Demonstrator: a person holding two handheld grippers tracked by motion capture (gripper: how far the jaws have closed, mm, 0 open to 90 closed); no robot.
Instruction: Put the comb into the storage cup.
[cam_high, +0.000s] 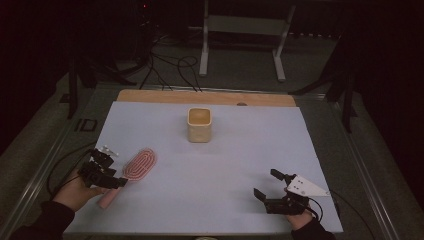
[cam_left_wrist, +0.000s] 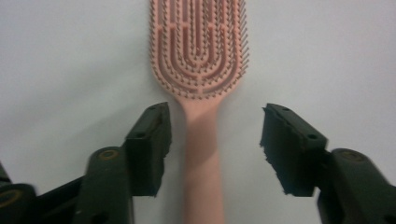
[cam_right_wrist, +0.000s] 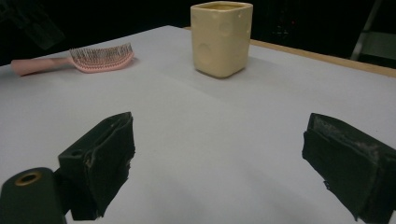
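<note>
My left gripper (cam_left_wrist: 215, 140) sits low over the handle of the pink hairbrush (cam_left_wrist: 198, 51), jaws parted about halfway with the handle running up between them; neither pad touches it, so nothing is gripped. In the high view the hairbrush (cam_high: 135, 167) lies flat on the tabletop (cam_high: 225, 165) at lower left, bristles up, head angled toward the frame's centre, handle end under my left gripper (cam_high: 102, 172). The cream square cup (cam_high: 199, 125) stands upright at upper centre, well apart from the brush and, as far as I can see, with nothing in it. My right gripper (cam_high: 270, 186) rests at lower right, jaws spread wide and bare, pointed roughly toward the cup (cam_right_wrist: 220, 37). Judgement: if the brush is meant for the cup, the work is barely begun. Brush is not yet lifted. Left to do: close on the handle, raise, carry across, stand it in the cup.
</note>
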